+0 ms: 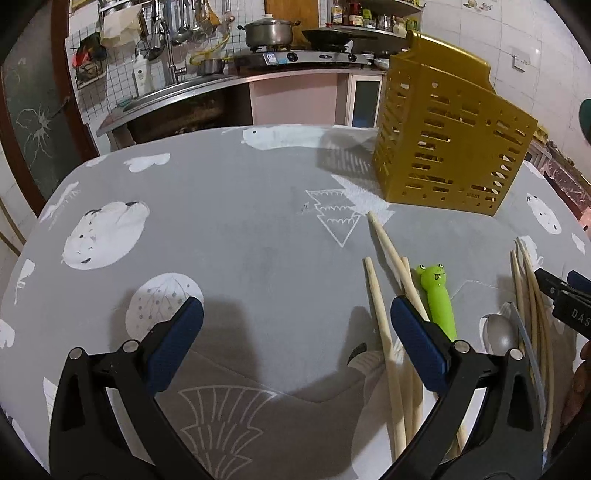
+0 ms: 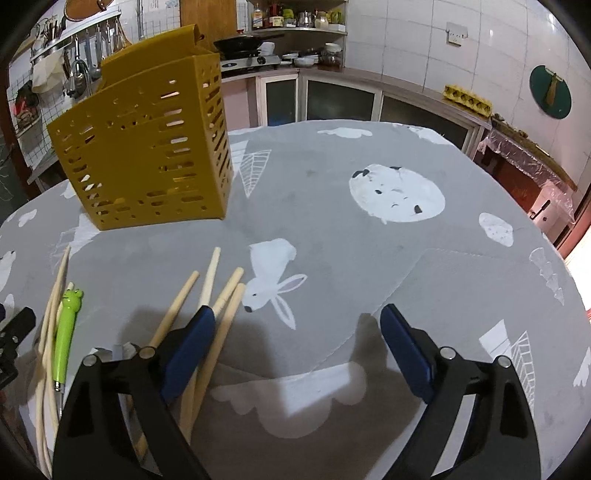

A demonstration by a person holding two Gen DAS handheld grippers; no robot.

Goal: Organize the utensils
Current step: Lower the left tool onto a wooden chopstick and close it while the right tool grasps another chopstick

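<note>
A yellow slotted utensil holder [image 1: 450,136] [image 2: 147,147] stands upright at the far side of the grey patterned tablecloth [image 1: 240,229]. Wooden chopsticks [image 1: 380,295] [image 2: 225,302] lie loose on the cloth, beside a green frog-headed utensil [image 1: 437,299] [image 2: 66,325] and a metal spoon [image 1: 498,332]. My left gripper [image 1: 295,328] is open over bare cloth, its right finger above the chopsticks. My right gripper [image 2: 299,336] is open too, with nothing between its fingers; its left finger overlaps several chopsticks. More thin chopsticks [image 1: 532,295] [image 2: 50,332] lie between the two grippers.
Behind the table runs a kitchen counter with a sink [image 1: 173,92], a gas stove with a pot [image 1: 269,33] and a pan [image 2: 243,42]. A side counter [image 2: 517,147] stands to the right. A clear plastic item [image 1: 528,343] lies by the spoon.
</note>
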